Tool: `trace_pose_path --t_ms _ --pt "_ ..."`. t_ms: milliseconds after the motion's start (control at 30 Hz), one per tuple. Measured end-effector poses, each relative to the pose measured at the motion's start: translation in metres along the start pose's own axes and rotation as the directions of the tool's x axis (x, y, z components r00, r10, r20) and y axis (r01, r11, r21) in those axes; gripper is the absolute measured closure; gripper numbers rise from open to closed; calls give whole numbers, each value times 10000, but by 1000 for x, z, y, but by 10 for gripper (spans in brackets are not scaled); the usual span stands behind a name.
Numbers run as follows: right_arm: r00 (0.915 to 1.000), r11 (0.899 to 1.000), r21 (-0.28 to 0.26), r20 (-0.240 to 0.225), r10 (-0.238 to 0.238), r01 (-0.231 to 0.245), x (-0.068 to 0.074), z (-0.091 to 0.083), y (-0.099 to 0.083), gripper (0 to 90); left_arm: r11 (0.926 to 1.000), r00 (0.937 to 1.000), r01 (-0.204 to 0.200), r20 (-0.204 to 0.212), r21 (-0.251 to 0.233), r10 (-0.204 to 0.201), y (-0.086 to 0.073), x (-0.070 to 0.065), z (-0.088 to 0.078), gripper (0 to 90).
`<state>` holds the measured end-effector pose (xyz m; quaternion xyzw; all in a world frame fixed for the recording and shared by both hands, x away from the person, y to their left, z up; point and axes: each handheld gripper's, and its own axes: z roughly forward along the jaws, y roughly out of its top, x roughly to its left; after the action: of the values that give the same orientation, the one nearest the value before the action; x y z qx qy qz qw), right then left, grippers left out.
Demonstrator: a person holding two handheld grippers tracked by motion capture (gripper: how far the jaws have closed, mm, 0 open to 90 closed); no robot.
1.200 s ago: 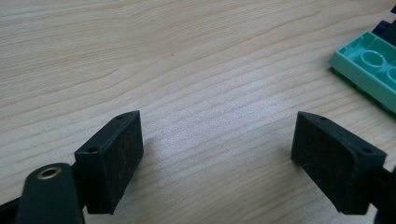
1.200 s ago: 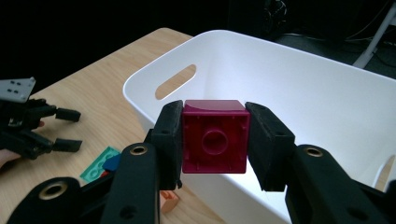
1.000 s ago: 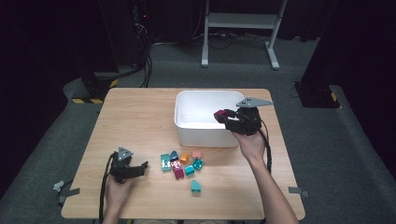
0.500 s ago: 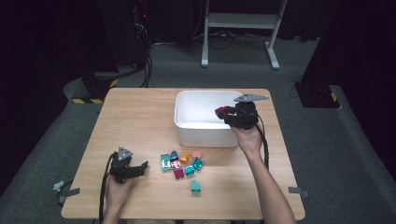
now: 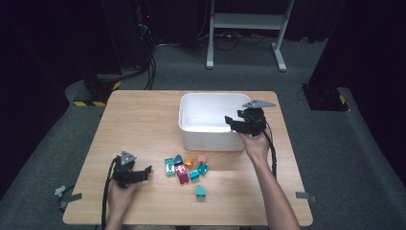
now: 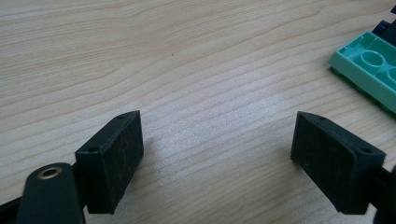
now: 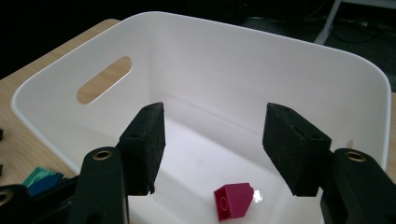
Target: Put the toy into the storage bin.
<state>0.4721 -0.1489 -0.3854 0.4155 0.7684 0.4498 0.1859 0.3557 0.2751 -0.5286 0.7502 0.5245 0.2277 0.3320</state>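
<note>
Since a second ago the right gripper (image 5: 234,122) has dipped a little over the white bin (image 5: 210,139), and its jaws have just been opening: the magenta block (image 7: 233,200) that was pinched between them earlier now lies loose on the bin's floor, below the spread pads and touching neither. From the right gripper view the block rests near the near wall, a small pale glint just beside it that I cannot make out. Over on the person's left, the left gripper (image 5: 143,171) sits low on the wooden table (image 5: 139,120) where it was, jaws spread wide with nothing but bare wood between them; in the left gripper view a mint green brick (image 6: 369,65) lies off to the side, apart from the pads. Between the two hands, in front of the bin, a small cluster of coloured blocks (image 5: 184,167) sits on the table, with one teal piece (image 5: 200,191) lying alone nearer the person
</note>
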Motion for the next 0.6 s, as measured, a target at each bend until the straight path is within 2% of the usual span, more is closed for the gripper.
trace_pose_path --t_ms 133,300,600 --pt "9991 9991 -389 -356 -210 196 10 -20 -10 407 10000 10000 2 1 -1 -2 0 0 0 170" --pt "9969 9974 -601 -649 -449 410 23 -38 -21 424 10000 10000 0 -2 -1 0 0 0 0 170" --pt "9916 9962 -720 -1159 -581 500 44 -54 -52 441 10000 10000 5 -5 -11 -5 0 0 0 170"
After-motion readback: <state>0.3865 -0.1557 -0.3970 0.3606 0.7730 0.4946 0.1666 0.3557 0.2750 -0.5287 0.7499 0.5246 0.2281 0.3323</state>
